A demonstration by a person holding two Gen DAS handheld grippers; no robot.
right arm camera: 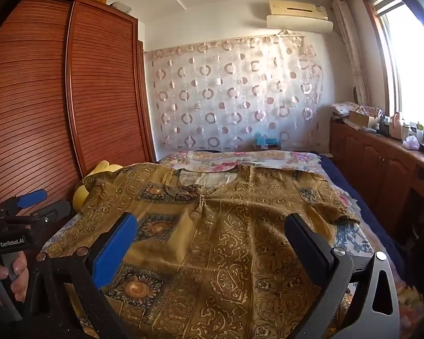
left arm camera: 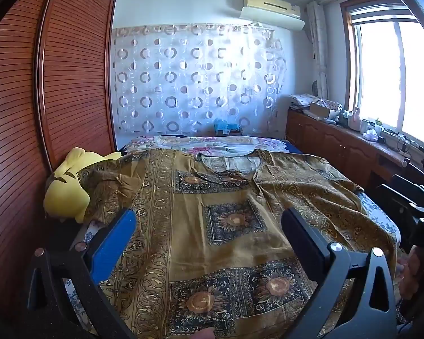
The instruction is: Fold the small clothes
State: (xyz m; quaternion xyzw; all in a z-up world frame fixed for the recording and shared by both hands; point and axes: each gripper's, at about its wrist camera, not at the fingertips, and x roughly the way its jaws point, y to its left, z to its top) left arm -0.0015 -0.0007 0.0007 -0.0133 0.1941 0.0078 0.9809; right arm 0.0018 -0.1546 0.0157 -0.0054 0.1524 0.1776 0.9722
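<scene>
Ochre shirt (left arm camera: 229, 226): spread flat on the bed (right arm camera: 353, 237), hem nearest, neckline far.
Left tool (left arm camera: 209, 234): spread wide, nothing between its fingers, above the hem.
Right tool (right arm camera: 212, 237): spread wide, holding nothing, above the hem.
Left edge: sleeve lies over a yellow plush toy (left arm camera: 67, 186) beside the wardrobe (left arm camera: 70, 79).
Right edge: sleeve near the bed's side; narrow aisle to the cabinets (right arm camera: 381, 163).
Far room: bare floral bedding (left arm camera: 212, 142) beyond the neckline.
</scene>
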